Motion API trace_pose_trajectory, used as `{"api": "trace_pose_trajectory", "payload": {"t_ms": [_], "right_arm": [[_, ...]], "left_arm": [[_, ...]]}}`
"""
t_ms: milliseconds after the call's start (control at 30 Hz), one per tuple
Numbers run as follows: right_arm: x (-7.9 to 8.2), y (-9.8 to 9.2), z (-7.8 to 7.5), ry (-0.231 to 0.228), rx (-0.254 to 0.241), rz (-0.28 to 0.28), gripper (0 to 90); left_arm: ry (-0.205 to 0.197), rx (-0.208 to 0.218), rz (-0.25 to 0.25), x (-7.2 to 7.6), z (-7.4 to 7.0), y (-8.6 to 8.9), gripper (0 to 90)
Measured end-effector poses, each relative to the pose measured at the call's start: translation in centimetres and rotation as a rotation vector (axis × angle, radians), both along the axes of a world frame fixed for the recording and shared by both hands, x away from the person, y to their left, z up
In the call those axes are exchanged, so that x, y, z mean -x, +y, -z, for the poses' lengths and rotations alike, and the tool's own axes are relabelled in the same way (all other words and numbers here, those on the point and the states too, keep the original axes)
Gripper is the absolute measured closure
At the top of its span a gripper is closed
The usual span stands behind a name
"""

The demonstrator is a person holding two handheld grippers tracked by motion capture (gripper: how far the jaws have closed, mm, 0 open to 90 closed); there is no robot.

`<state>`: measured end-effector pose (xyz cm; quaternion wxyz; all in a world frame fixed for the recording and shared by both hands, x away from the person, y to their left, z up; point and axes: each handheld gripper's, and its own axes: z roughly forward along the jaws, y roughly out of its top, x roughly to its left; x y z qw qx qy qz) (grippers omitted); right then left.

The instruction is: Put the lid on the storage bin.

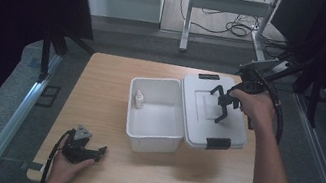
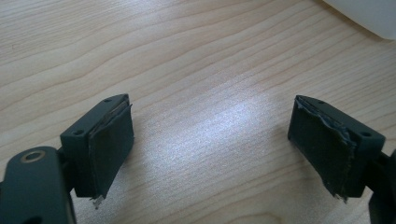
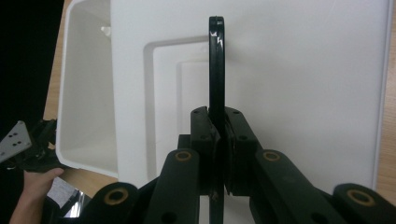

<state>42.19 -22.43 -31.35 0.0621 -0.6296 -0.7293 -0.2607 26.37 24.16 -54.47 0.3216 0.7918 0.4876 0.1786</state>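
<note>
An open white box [image 1: 152, 143] stands mid-table with a small white bottle [image 1: 139, 98] inside near its left wall. Its white lid [image 1: 196, 123] sits top side up against the box's right side. My right gripper [image 1: 224, 102] is over the lid, shut on the lid's black handle [image 3: 216, 60], which stands up edge-on between the jaws of this gripper [image 3: 218, 135]. The lid [image 3: 303, 84] and the box [image 3: 88, 102] lie beneath. My left gripper [image 1: 89, 149] rests low at the table's front left, open, and this gripper [image 2: 210, 140] has bare wood between its pads.
Black latches [image 1: 209, 76] [image 1: 219, 143] sit on the lid's far and near edges. The wooden table [image 1: 107, 81] has free room left of and in front of the box. A desk frame and cables [image 1: 233, 28] stand on the floor beyond.
</note>
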Motion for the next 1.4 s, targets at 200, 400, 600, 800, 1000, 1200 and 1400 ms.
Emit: {"api": "trace_pose_trajectory", "payload": {"t_ms": [200,400,600,800,1000,1200,1400], "right_arm": [[-0.1,0.8,-0.3,-0.002,-0.012,-0.007,84.0],[-0.3,2.0,-0.2,-0.003,-0.010,-0.019,84.0],[-0.5,3.2,-0.4,-0.004,-0.004,-0.031,83.9],[-0.6,4.5,-0.5,-0.011,-0.004,-0.032,83.9],[-0.8,5.5,-0.2,-0.006,-0.012,-0.043,84.0],[-0.9,6.0,0.0,-0.018,-0.025,-0.041,84.0],[-0.9,6.2,0.0,-0.017,-0.047,-0.041,83.9]], "left_arm": [[0.000,0.000,0.000,0.0,0.0,0.0,14.2],[0.001,0.002,-0.003,0.0,0.0,0.0,14.3],[0.001,0.002,-0.002,0.0,0.0,0.0,14.3],[0.001,0.001,-0.001,0.0,0.0,0.0,14.3],[0.001,0.001,0.001,0.0,0.0,0.0,14.3],[0.001,0.001,0.001,0.0,0.0,0.0,14.3],[0.001,0.001,0.001,0.0,0.0,0.0,14.3]]}}
